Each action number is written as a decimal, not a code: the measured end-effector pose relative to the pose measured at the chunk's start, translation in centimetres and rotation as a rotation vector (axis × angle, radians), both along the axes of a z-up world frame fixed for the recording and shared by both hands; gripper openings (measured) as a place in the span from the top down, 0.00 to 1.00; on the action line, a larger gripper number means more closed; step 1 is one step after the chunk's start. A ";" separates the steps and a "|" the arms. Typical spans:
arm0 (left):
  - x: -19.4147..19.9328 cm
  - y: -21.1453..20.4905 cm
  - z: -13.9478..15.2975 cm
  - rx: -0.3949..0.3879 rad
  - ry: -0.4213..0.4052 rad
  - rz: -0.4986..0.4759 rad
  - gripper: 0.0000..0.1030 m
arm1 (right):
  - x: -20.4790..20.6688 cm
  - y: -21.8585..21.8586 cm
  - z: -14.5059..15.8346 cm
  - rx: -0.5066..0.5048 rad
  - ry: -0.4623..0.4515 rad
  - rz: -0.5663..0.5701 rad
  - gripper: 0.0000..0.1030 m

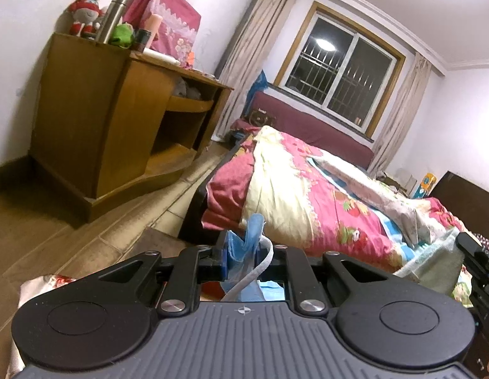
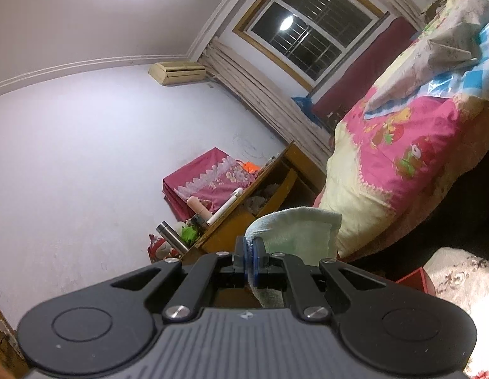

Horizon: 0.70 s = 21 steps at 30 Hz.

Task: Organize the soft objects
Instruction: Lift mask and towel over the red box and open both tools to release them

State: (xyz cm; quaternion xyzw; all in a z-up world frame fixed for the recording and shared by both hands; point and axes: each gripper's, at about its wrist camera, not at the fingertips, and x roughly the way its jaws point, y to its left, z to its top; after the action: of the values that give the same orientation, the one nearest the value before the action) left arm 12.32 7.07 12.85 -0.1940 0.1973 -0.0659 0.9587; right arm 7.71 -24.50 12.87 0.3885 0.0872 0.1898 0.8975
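Pinching a pale green towel (image 2: 295, 230) at its edge, the right gripper (image 2: 249, 254) sits low at centre of its view, jaws clenched on the fabric. Bottom centre of the other view, the left gripper (image 1: 243, 254) grasps a blue cloth (image 1: 249, 237) — quilt-covered bed (image 1: 323, 195) beyond.

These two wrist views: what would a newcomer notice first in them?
The bright pink and yellow quilt heaped on the bed fills the middle of the room under the dark window. Up close, the left gripper holds a blue cloth, and the right gripper is shut on a pale green towel. A wooden cabinet with toys on top stands by the wall.
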 end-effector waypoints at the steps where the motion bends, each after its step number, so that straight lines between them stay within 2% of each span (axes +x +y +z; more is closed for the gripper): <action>1: 0.2 -0.1 0.0 0.003 0.000 -0.002 0.88 | 0.1 0.1 0.0 -0.005 -0.004 -0.002 1.00; 15: 2.9 -1.5 -0.6 0.050 -0.002 0.001 0.87 | 2.9 0.9 -0.3 -0.063 -0.001 -0.028 1.00; 21: 4.1 -1.9 -1.3 0.066 0.022 -0.004 0.86 | 4.4 1.3 -0.5 -0.079 0.002 -0.021 1.00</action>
State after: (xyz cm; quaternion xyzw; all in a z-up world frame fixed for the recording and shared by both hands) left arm 16.39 5.13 11.54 -0.1625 0.2100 -0.0589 0.9623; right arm 12.12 -23.24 12.37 0.3538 0.0916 0.1766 0.9139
